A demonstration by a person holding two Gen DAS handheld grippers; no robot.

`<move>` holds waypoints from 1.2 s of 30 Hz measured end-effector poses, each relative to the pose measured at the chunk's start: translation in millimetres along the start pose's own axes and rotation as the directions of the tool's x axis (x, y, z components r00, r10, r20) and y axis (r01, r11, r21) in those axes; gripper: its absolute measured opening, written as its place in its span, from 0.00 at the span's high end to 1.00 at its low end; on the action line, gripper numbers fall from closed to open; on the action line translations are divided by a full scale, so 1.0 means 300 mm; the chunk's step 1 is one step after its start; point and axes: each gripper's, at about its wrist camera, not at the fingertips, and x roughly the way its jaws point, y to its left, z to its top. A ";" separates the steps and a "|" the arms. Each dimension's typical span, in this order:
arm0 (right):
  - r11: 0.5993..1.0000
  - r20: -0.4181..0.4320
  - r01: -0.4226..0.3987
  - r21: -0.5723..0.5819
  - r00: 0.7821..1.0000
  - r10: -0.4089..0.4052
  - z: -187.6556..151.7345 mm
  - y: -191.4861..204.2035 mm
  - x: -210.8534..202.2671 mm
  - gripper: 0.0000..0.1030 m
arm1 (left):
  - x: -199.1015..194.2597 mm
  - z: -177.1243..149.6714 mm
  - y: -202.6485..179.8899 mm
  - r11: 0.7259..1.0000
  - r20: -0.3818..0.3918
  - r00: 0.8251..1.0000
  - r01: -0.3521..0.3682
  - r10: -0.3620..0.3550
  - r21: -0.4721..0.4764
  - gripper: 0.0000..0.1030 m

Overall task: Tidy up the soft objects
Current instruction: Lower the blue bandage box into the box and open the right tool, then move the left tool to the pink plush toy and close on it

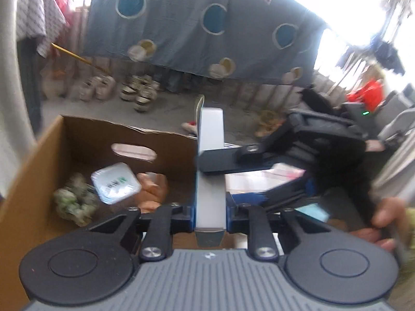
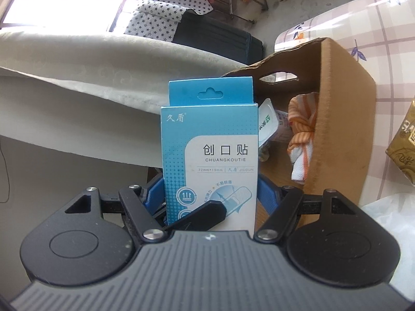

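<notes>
One blue box (image 2: 210,155) reading "CHUANGKOUTIE" sits clamped in the right tool (image 2: 211,197); the left tool (image 1: 210,171) is closed, empty.

The box (image 2: 337,119) is raw brown corrugated cardboard, matt and torn-edged. The plaster packet (image 2: 210,155) is smooth printed card with slight sheen. The striped towel (image 2: 302,140) is soft woven cloth. The bench (image 2: 389,39) wears glossy checked plastic sheeting.

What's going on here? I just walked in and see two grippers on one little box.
A person holds a blue plaster box with both handheld grippers. The right gripper and the left gripper each have their jaws shut on it, near an open cardboard box holding an orange striped cloth and a white packet.
</notes>
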 end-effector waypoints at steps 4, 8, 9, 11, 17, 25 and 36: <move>1.000 0.050 0.007 0.009 0.999 -0.007 0.015 -0.028 -0.077 0.22 | 0.047 0.005 0.014 1.000 -0.026 0.999 -0.020 0.019 -0.021 0.80; 1.000 0.116 -0.028 0.005 0.993 0.028 0.016 -0.048 -0.200 0.21 | 0.115 0.014 0.016 0.999 -0.069 0.996 -0.050 0.049 -0.010 0.80; 0.999 0.129 -0.040 -0.002 0.991 0.040 0.010 -0.050 -0.234 0.21 | 0.136 0.017 0.012 0.998 -0.081 0.995 -0.057 0.056 -0.005 0.80; 0.998 0.153 -0.053 -0.014 0.987 0.055 0.000 -0.057 -0.297 0.21 | 0.182 0.020 0.005 0.997 -0.115 0.991 -0.071 0.072 0.013 0.80; 0.995 0.203 -0.091 -0.029 0.975 0.095 -0.046 -0.104 -0.442 0.19 | 0.317 0.009 0.006 0.995 -0.196 0.975 -0.102 0.105 0.021 0.79; 0.997 0.212 -0.076 -0.019 0.974 0.079 -0.083 -0.174 -0.525 0.18 | 0.323 0.019 -0.019 0.987 -0.213 0.964 -0.160 0.162 0.026 0.52; 0.999 0.308 -0.008 -0.052 0.951 0.024 -0.243 -0.215 -0.790 0.17 | 0.071 0.038 -0.128 0.971 -0.068 0.970 -0.237 0.235 -0.026 0.32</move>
